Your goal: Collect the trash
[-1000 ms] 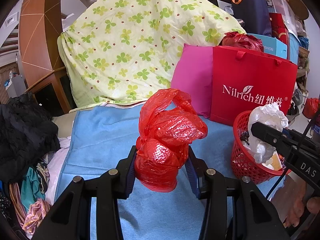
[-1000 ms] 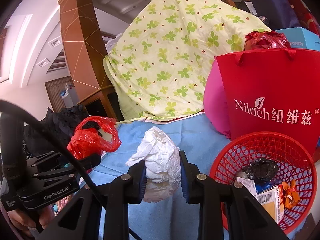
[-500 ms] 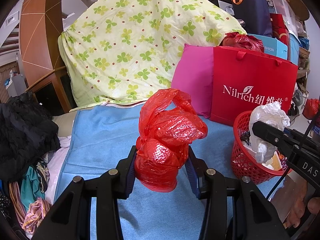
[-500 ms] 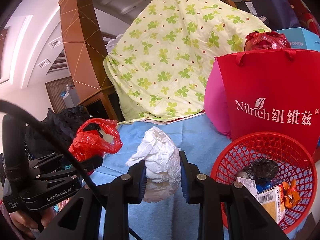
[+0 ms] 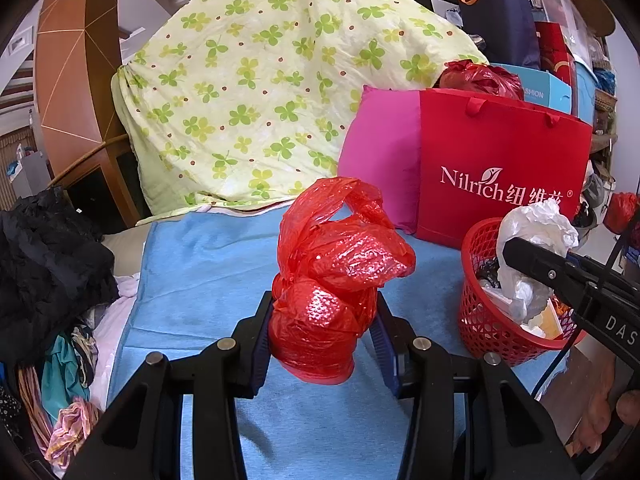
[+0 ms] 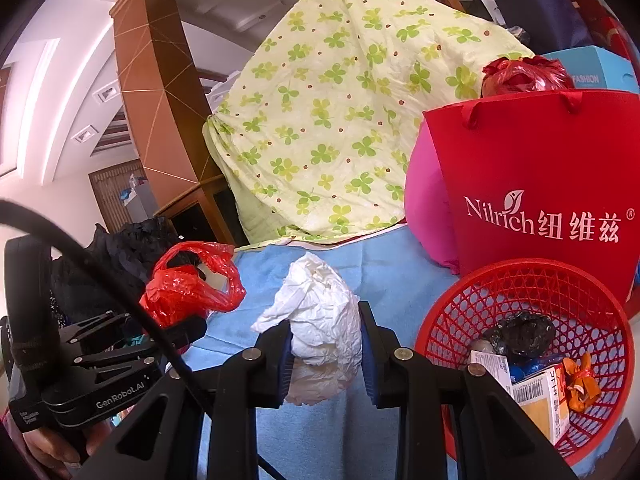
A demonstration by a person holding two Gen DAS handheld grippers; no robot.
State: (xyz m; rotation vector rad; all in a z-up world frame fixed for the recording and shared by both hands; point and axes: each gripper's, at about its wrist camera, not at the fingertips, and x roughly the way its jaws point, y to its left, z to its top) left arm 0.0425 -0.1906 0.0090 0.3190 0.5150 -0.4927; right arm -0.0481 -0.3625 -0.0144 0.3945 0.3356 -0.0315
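Red basket [image 6: 532, 280] btm cut off by frame; contents' labels too small to read.

The big red paper bag [image 5: 504, 176] says "Nilrich" in white letters, with a small leaf, three Chinese signs and a tiny R in a ring. The blue box [image 6: 592, 68] behind it says "FASHION". The left gripper [image 6: 180, 326] has "GenRobot.AI" on its black side. The right gripper [image 5: 516, 252] shows "DAS" on its arm. A small box [image 6: 540, 400] in the red basket [image 6: 448, 320] has a bar code, too small to read.
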